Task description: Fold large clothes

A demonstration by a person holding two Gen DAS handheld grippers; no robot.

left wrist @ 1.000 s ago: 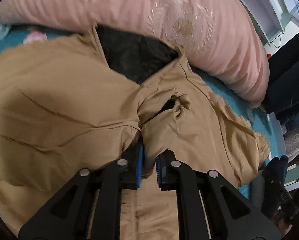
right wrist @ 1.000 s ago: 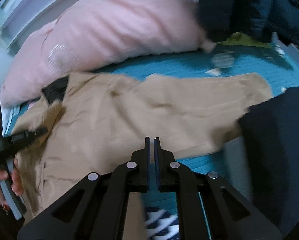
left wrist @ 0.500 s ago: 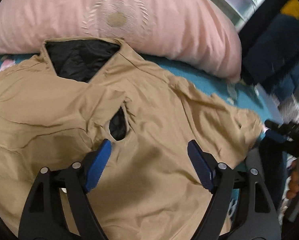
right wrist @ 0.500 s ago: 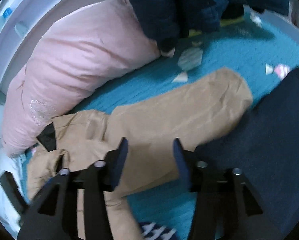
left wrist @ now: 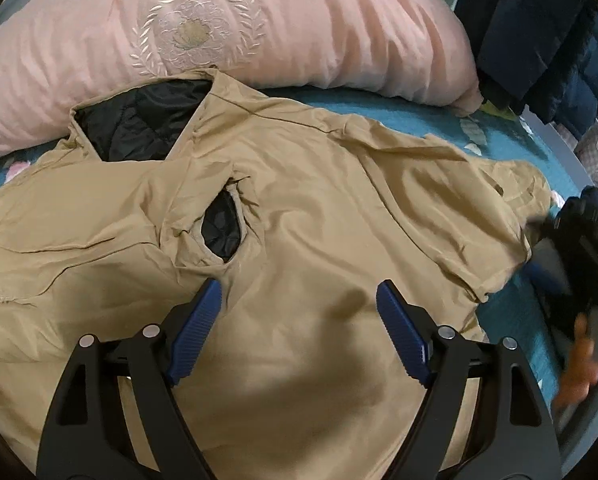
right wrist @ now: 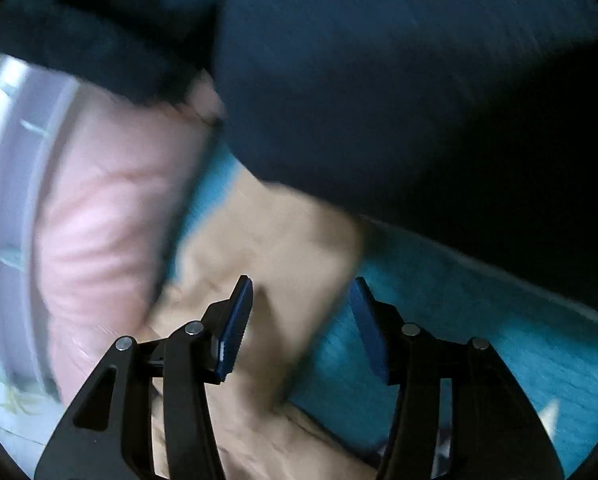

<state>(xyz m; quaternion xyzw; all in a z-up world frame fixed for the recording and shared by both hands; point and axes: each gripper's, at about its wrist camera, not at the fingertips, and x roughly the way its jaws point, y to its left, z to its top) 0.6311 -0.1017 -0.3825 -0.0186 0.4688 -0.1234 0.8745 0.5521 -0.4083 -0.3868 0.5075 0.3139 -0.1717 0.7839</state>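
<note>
A tan jacket (left wrist: 307, 216) with black lining (left wrist: 139, 124) lies spread on a teal bed cover, collar toward the pink pillow. My left gripper (left wrist: 299, 304) is open and empty just above the jacket's chest. One sleeve (left wrist: 479, 208) stretches out to the right. In the blurred right wrist view, my right gripper (right wrist: 301, 304) is open over the end of that tan sleeve (right wrist: 275, 240). The right gripper also shows in the left wrist view (left wrist: 579, 232) at the sleeve's cuff.
A large pink pillow (left wrist: 259, 28) lies behind the jacket. Dark navy clothes (left wrist: 539, 40) are piled at the right and fill the top of the right wrist view (right wrist: 379, 80). The teal bed cover (right wrist: 459, 320) shows beside the sleeve.
My left gripper opened and let go of the jacket's front fabric, then drew back. My right gripper opened from shut and swung down to the sleeve's end.
</note>
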